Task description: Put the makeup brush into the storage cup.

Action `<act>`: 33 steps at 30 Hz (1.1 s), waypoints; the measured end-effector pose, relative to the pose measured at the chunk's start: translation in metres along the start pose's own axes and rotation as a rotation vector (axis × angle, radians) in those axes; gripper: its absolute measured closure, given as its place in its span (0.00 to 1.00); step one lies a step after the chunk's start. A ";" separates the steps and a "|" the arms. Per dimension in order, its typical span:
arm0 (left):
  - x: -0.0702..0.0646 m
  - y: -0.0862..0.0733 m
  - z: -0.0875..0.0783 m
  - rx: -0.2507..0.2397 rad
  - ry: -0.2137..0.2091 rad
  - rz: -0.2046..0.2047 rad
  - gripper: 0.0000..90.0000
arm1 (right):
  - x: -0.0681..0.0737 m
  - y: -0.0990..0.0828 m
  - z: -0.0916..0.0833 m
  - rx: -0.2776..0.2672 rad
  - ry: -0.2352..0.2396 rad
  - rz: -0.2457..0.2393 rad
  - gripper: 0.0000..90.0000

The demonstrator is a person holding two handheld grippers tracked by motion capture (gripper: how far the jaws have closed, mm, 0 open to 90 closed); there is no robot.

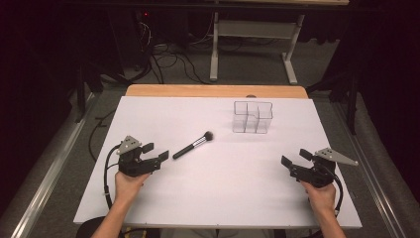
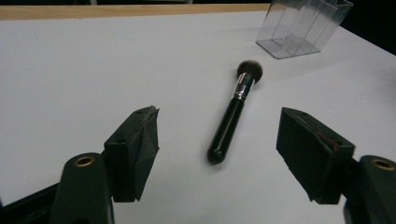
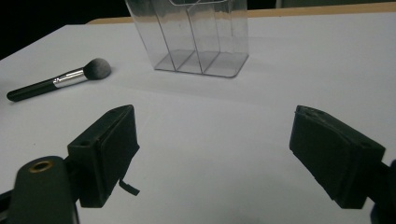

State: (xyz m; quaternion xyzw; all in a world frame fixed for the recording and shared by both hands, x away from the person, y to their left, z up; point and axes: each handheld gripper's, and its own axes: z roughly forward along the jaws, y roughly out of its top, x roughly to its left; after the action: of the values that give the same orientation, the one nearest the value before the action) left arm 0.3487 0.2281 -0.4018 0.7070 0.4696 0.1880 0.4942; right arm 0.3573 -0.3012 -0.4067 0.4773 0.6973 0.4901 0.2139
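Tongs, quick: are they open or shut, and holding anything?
Left tongs: open, empty, makeup brush lying just ahead.
Right tongs: open, empty.

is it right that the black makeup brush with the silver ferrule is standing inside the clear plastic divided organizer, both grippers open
Not quite: the black makeup brush with the silver ferrule lies flat on the white table, apart from the clear plastic divided organizer, as the high view shows. Both the left gripper and right gripper are open.
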 end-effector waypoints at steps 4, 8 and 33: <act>-0.002 0.000 0.000 0.001 0.002 0.008 0.34 | 0.000 0.000 0.000 0.003 0.000 -0.001 0.19; -0.002 0.000 -0.001 -0.002 0.001 0.005 0.34 | 0.001 0.000 -0.001 -0.005 0.003 -0.002 0.19; -0.008 0.004 -0.003 -0.007 -0.007 0.030 0.30 | 0.005 0.000 0.001 0.003 0.018 -0.005 0.19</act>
State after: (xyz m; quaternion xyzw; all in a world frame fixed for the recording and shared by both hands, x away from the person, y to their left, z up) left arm 0.3445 0.2232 -0.3951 0.7128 0.4567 0.1944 0.4956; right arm 0.3556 -0.2968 -0.4063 0.4713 0.7011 0.4928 0.2083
